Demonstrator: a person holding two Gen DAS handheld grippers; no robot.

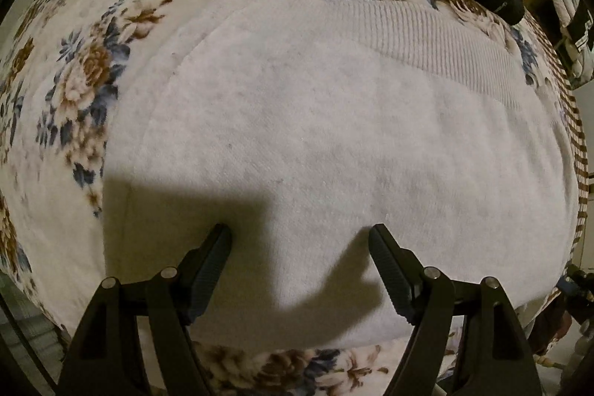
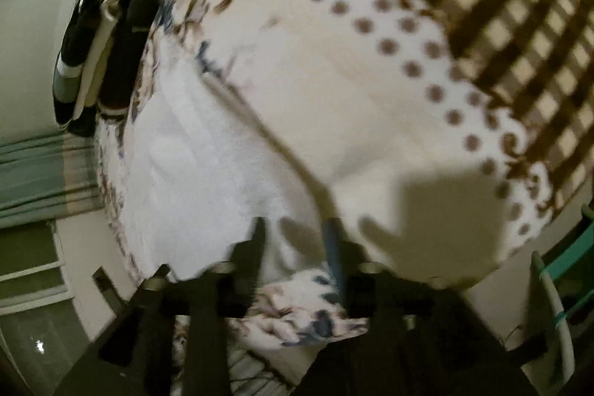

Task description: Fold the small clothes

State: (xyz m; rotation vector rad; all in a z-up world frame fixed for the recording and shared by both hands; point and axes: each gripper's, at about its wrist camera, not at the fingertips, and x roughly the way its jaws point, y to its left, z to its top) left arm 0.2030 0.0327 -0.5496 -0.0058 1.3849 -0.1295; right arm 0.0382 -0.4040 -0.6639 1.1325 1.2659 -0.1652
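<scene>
— Where's the white garment (image 1: pixel 315 136)?
— Flat on the floral blanket (image 1: pixel 85 69), ribbed hem at one o'clock.
— Grippers?
— Left gripper (image 1: pixel 300 236) spread wide above it; right gripper (image 2: pixel 297 232) narrower, blurred, holding nothing.

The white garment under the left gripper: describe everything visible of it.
The white garment is a soft, fleecy-looking knit lying flat and spread across the floral blanket. A ribbed band runs along its far right edge. A faint curved crease marks its left side. The left gripper stands open over its near part, casting a shadow on it; whether the fingers touch the cloth cannot be told.
</scene>
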